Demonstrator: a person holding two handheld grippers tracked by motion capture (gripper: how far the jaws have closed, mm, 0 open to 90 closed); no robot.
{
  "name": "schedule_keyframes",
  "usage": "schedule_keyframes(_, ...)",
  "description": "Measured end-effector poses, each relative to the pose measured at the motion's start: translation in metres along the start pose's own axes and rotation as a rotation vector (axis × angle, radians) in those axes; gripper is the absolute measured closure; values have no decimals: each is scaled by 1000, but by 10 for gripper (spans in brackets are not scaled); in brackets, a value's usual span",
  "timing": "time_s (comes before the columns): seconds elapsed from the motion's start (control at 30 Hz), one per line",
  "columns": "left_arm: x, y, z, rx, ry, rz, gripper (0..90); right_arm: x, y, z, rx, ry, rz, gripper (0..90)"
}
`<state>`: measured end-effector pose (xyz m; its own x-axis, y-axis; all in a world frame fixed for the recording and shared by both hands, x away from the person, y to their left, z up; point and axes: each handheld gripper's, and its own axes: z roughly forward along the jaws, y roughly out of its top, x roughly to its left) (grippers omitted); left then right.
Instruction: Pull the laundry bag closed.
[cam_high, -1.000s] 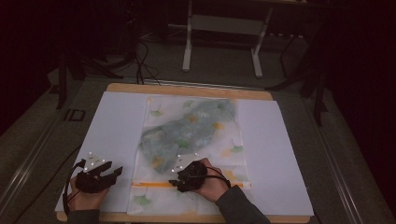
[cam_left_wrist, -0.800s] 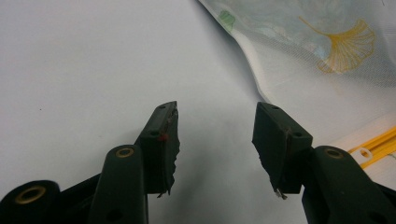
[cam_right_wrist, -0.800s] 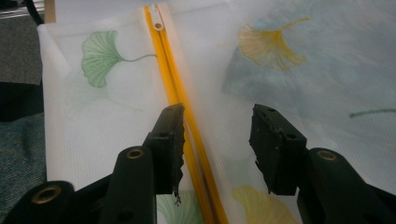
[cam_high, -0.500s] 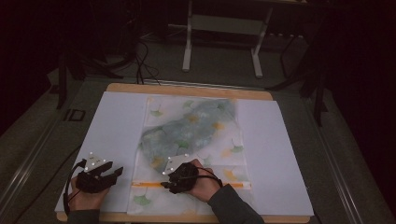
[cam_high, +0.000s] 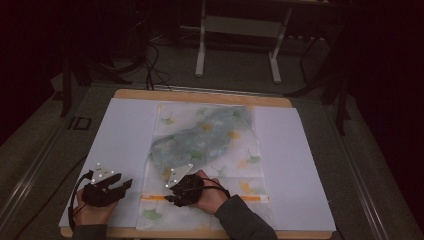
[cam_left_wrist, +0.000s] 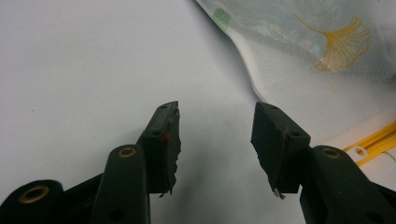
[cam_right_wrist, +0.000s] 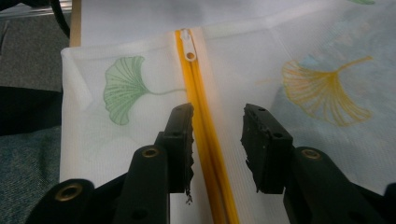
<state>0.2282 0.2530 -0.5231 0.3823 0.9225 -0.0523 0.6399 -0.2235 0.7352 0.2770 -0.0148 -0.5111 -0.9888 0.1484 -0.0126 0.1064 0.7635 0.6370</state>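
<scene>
A white mesh bag (cam_high: 207, 165) printed with green and yellow fan-shaped leaves lies flat along the middle of a white sheet (cam_high: 125, 130) that covers a wooden table (cam_high: 200, 96). Something blue-grey shows through the bag's upper half. Across the bag's near end runs a yellow zipper (cam_high: 250, 198), and its white pull tab (cam_right_wrist: 189, 44) sits at the end of the track close to the bag's side edge, beside a green leaf print (cam_right_wrist: 125, 86).

The right gripper (cam_high: 172, 196) hovers over the zipper. In the right gripper view its jaws straddle the yellow track, one on each side; they have just been closing, yet a clear gap remains and neither pad presses on the zipper or the mesh. Nothing lies between the jaws and the pull tab ahead of them.

The left gripper (cam_high: 122, 186) rests on the bare white sheet, just off the bag's side edge. Its jaws stand apart with nothing between them, and the left gripper view shows the bag's hem and a yellow leaf print (cam_left_wrist: 343, 44) off to one side.

Beyond the table's far edge stand a pale metal frame (cam_high: 237, 42) and dark cables (cam_high: 152, 65) on the grey floor, well apart from the bag. No readable writing or brand appears on the bag or anywhere else.
</scene>
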Motion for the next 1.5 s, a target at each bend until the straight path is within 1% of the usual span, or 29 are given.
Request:
schedule_keyframes(0.1, 0, 0, 0, 1, 0, 2, 518, 1, 1, 4, 0, 4, 1, 648)
schedule_keyframes(0.33, 0, 0, 0, 0, -1, 4, 518, 4, 9, 13, 2, 12, -16, 657)
schedule_keyframes(0.4, 0, 0, 0, 1, -1, 6, 518, 4, 11, 16, 1, 17, -13, 657)
schedule_keyframes(0.5, 0, 0, 0, 0, 1, 8, 518, 4, 14, 19, -1, 26, -11, 665)
schedule_keyframes(0.6, 0, 0, 0, 3, 1, 7, 518, 4, 17, 23, -4, 43, -7, 694)
schedule_keyframes(0.63, 0, 0, 0, 4, 1, 8, 518, 5, 19, 25, -1, 51, -12, 699)
schedule_keyframes(0.83, 0, 0, 0, 5, 2, 8, 517, 8, 28, 35, 8, 67, -27, 714)
schedule_keyframes(0.93, 0, 0, 0, 6, 2, 9, 517, 8, 31, 39, 16, 72, -25, 723)
schedule_keyframes(1.1, 0, 0, 0, 7, 1, 10, 517, 6, 34, 45, 12, 79, -13, 734)
schedule_keyframes(1.23, 0, 0, 0, 11, 0, 13, 516, 6, 36, 50, 25, 82, -14, 743)
schedule_keyframes(1.27, 0, 0, 1, 11, 0, 13, 516, 6, 36, 51, 32, 81, -20, 748)
schedule_keyframes(1.5, 0, 0, 1, 11, -1, 13, 516, 6, 39, 56, 37, 93, -11, 793)
